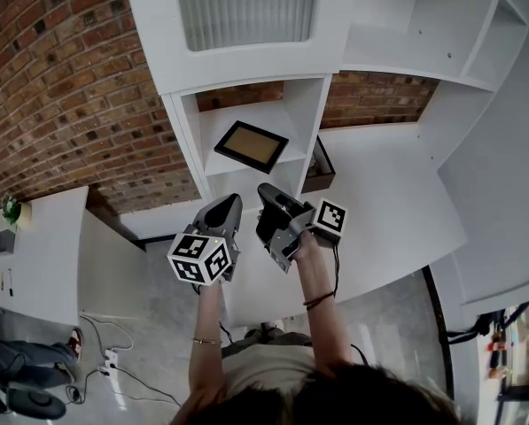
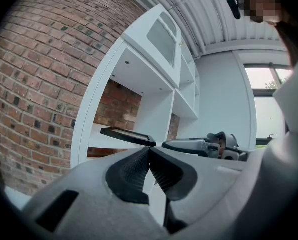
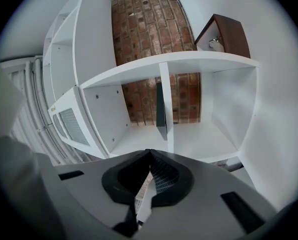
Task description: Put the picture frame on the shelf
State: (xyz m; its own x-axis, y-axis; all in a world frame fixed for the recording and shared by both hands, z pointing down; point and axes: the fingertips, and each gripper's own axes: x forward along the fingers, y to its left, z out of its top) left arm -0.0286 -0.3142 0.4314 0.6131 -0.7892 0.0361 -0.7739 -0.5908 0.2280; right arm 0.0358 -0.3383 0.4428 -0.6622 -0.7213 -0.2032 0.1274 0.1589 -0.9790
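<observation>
The picture frame (image 1: 251, 146), black-edged with a tan centre, lies flat on the white shelf (image 1: 246, 175) inside an open compartment. In the left gripper view the frame (image 2: 126, 135) rests on the shelf board just beyond the jaws. The right gripper view shows the frame (image 3: 161, 111) edge-on beside the divider. My left gripper (image 1: 233, 204) and right gripper (image 1: 266, 189) hover side by side just in front of the compartment, clear of the frame. Both are shut with nothing between their pads: left gripper (image 2: 149, 149), right gripper (image 3: 149, 153).
A brown wooden box (image 1: 321, 166) stands on the white counter (image 1: 388, 193) right of the compartment, also seen as the box (image 3: 229, 34). A ribbed-glass cabinet door (image 1: 246, 7) hangs above. Brick wall (image 1: 60, 87) lies left, a desk (image 1: 34, 255) with small items lower left.
</observation>
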